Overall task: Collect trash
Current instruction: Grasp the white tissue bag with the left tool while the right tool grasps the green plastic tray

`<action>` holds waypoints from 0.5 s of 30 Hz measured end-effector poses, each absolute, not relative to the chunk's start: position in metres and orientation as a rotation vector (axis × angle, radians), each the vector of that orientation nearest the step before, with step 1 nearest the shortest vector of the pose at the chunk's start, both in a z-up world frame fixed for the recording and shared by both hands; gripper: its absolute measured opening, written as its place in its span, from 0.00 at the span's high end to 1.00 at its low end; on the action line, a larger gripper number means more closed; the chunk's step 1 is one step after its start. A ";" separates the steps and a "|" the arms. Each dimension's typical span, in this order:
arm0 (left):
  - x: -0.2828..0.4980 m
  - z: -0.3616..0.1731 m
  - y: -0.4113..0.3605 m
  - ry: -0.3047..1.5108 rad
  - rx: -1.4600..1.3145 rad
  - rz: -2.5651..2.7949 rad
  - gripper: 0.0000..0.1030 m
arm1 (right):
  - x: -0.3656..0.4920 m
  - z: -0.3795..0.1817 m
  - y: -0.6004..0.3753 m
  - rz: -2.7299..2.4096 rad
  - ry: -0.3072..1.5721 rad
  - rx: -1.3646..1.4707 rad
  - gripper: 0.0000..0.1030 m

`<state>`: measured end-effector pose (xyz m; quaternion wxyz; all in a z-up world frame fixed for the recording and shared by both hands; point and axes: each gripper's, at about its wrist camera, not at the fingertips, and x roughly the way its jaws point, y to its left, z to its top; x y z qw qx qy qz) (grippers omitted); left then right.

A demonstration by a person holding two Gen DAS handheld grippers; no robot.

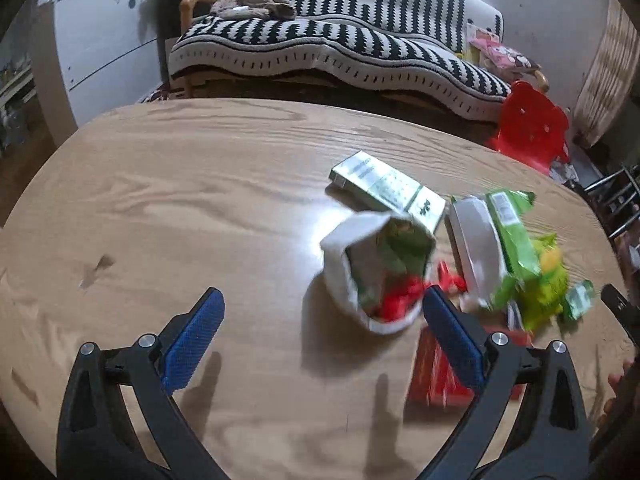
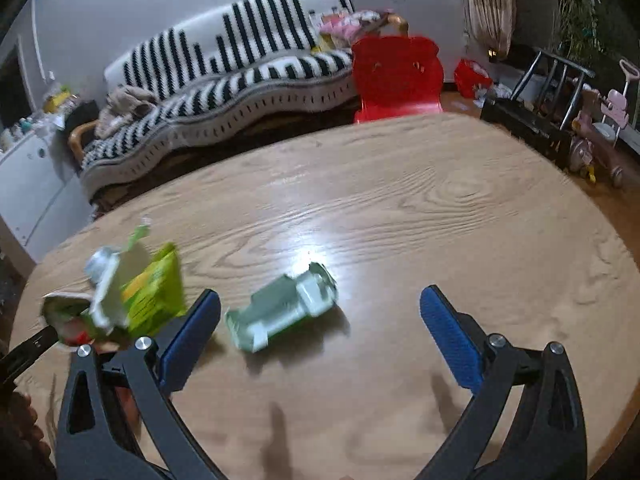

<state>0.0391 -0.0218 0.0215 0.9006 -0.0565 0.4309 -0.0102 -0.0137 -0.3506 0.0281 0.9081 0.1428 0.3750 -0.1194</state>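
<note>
Trash lies on a wooden table (image 1: 200, 184). In the left wrist view a white paper cup (image 1: 376, 268) lies on its side, stuffed with red and green wrappers. Behind it lies a pale green carton (image 1: 384, 188). To the right are a green snack bag (image 1: 516, 236) and a red box (image 1: 436, 372). My left gripper (image 1: 320, 320) is open and empty, its right finger just beside the cup. In the right wrist view the green carton (image 2: 284, 308) lies flat between the fingers of my open, empty right gripper (image 2: 320, 320). The cup (image 2: 68, 316) and green bag (image 2: 152, 292) lie at left.
A sofa with a black-and-white striped cover (image 1: 340, 44) stands beyond the table. A red plastic chair (image 2: 396, 80) is at the table's far edge. A white cabinet (image 1: 100, 40) is at left; a black rack (image 2: 540, 120) and pink tricycle (image 2: 600, 132) at right.
</note>
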 end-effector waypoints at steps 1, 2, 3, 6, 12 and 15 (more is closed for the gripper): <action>0.047 0.016 -0.023 0.897 -0.109 -0.025 0.06 | -0.006 0.022 -0.351 -0.249 0.789 0.306 0.06; 0.052 0.010 -0.024 0.912 -0.101 -0.033 0.06 | 0.004 0.014 -0.351 -0.245 0.810 0.325 0.06; 0.056 0.004 -0.026 0.924 -0.090 -0.036 0.06 | 0.009 0.008 -0.351 -0.239 0.822 0.332 0.06; 0.064 -0.004 -0.026 0.933 -0.069 -0.041 0.06 | 0.021 -0.006 -0.347 -0.222 0.865 0.301 0.06; 0.077 -0.008 -0.017 0.939 -0.107 -0.066 0.06 | 0.032 -0.012 -0.348 -0.203 0.892 0.257 0.05; 0.079 -0.009 -0.015 0.928 -0.111 -0.065 0.06 | 0.031 -0.010 -0.349 -0.189 0.895 0.248 0.05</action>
